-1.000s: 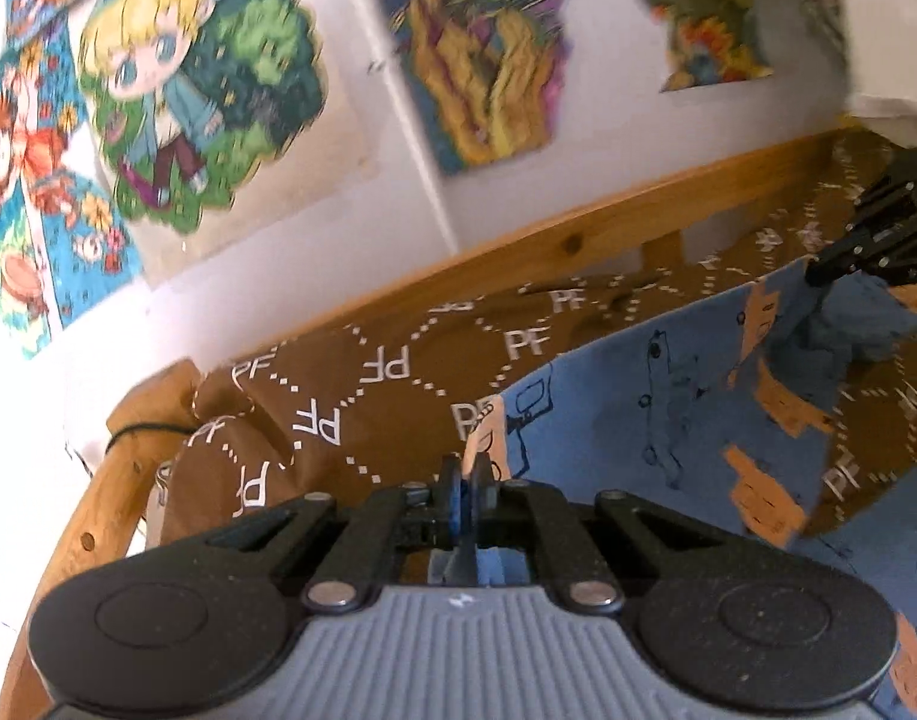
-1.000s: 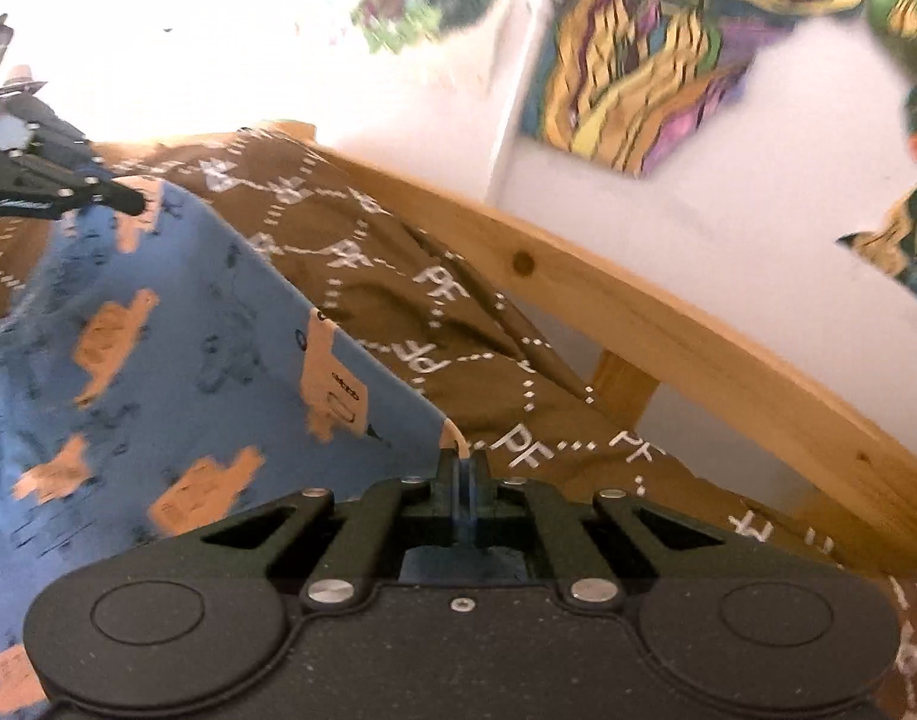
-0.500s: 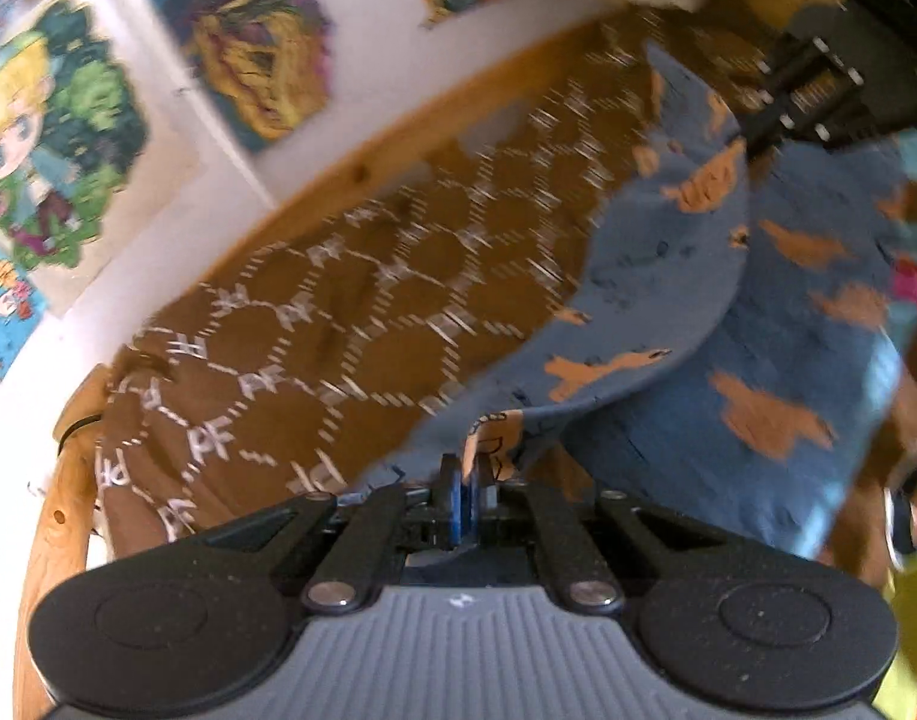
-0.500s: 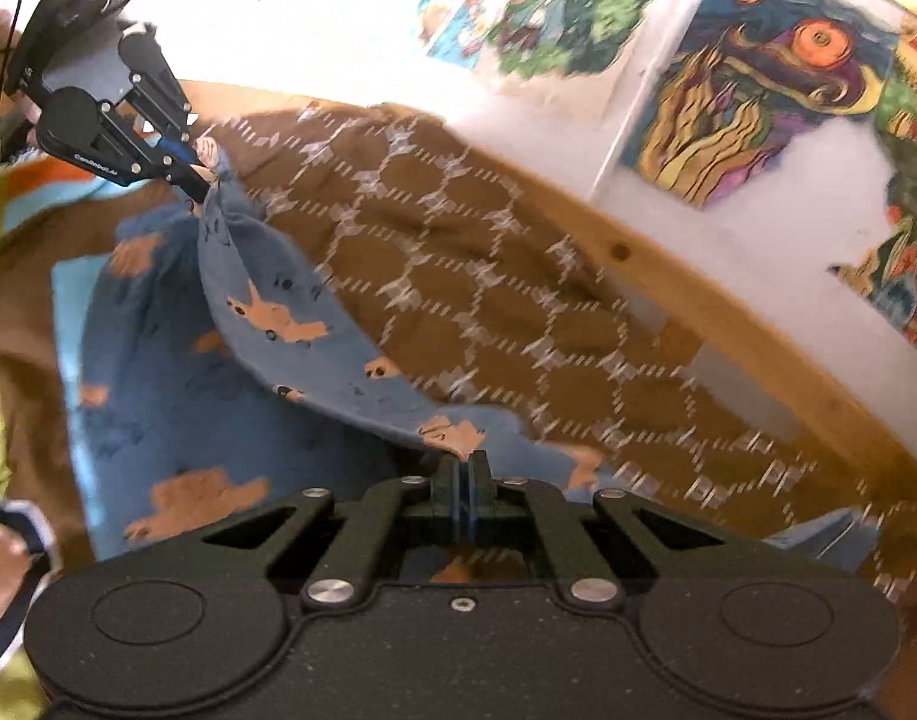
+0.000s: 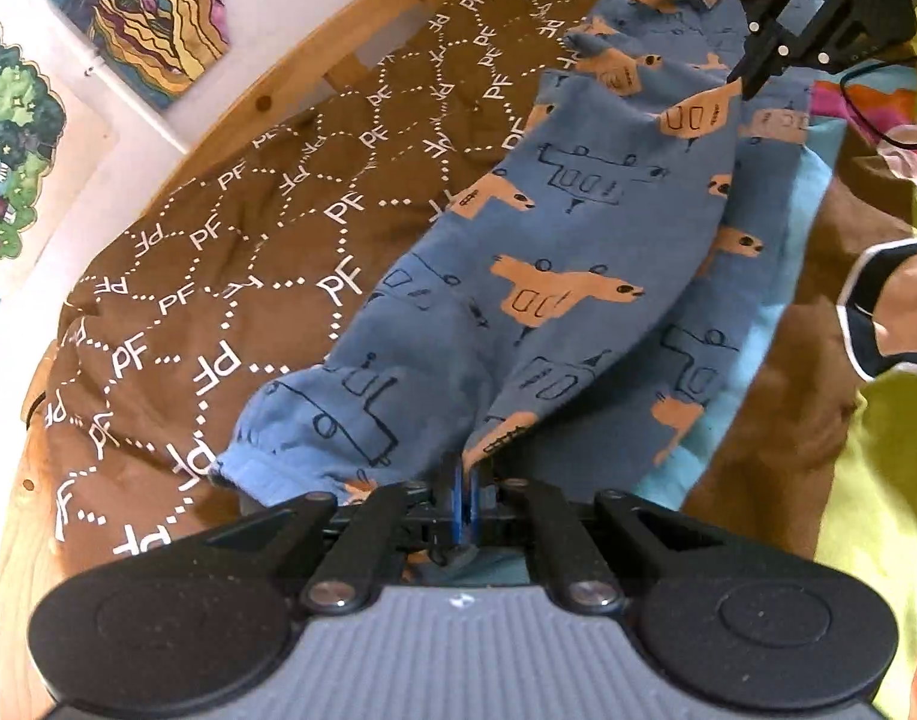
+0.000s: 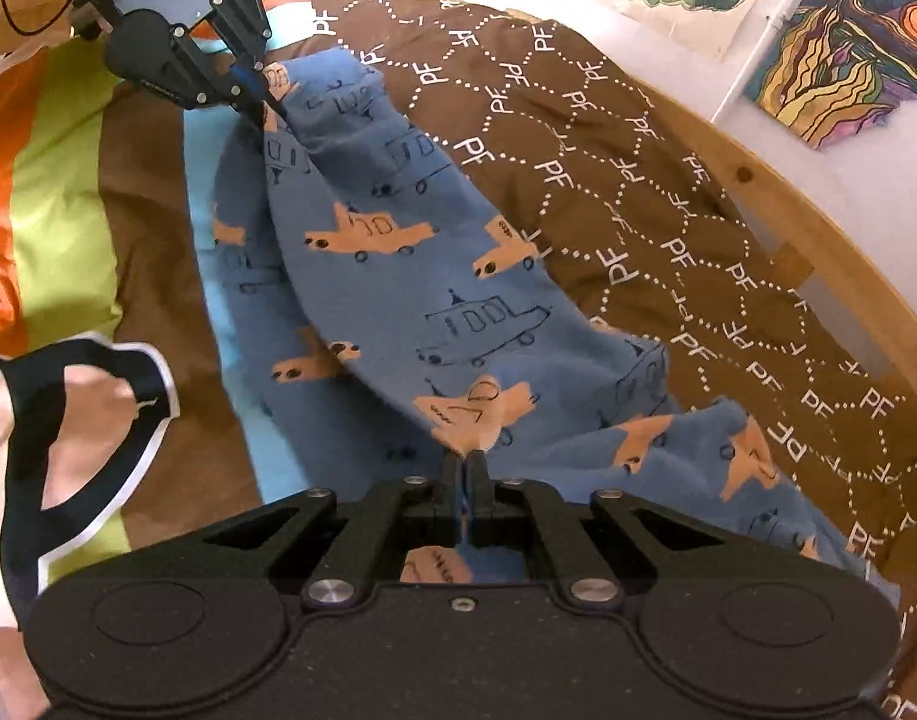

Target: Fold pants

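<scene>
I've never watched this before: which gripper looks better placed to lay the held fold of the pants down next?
Neither alone, I'd guess. The left gripper and right gripper are each shut on one end of the same fold of the blue pants, lifted above the layer lying on the bed, so both likely lower together.

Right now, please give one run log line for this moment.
left gripper: shut on blue car-print cotton pants | right gripper: shut on pants | fold: underway

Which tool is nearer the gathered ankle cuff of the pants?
Left. The left tool pinches the pants just beside the cuff; the right tool grips the fabric far up the leg.
</scene>
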A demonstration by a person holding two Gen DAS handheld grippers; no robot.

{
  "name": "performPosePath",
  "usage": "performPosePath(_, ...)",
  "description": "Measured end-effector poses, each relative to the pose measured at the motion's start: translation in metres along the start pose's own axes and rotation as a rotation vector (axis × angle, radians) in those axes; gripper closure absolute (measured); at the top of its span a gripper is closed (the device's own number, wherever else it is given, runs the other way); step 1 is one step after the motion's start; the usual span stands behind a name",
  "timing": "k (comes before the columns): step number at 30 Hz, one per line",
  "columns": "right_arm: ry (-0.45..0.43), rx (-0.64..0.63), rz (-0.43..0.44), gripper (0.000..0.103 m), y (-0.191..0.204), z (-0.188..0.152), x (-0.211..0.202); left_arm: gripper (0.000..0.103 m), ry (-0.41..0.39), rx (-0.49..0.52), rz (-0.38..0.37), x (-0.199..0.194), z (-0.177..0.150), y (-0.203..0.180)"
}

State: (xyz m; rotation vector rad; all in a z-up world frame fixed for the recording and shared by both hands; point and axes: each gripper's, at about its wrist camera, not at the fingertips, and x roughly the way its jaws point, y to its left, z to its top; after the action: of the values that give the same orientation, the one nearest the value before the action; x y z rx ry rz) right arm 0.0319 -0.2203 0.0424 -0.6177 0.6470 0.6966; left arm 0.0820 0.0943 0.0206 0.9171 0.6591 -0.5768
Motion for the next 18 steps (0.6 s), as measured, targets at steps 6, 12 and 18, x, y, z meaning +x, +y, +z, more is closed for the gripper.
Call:
performPosePath(6,0.005,0.033,-0.003,0.103,0.004,-0.006,-0.003,0.101,0.024,-0.009,-0.019,0.006,-0.003,0.004)
performPosePath(12,0.005,0.017,0.020,0.103,0.009,-0.007,-0.005,0.101,0.035,0.020,-0.029,0.007,-0.008,-0.005)
performPosePath(18,0.024,0.025,0.052,0.103,0.015,-0.014,-0.005,0.101,0.045,0.001,-0.051,0.010,-0.011,-0.001)
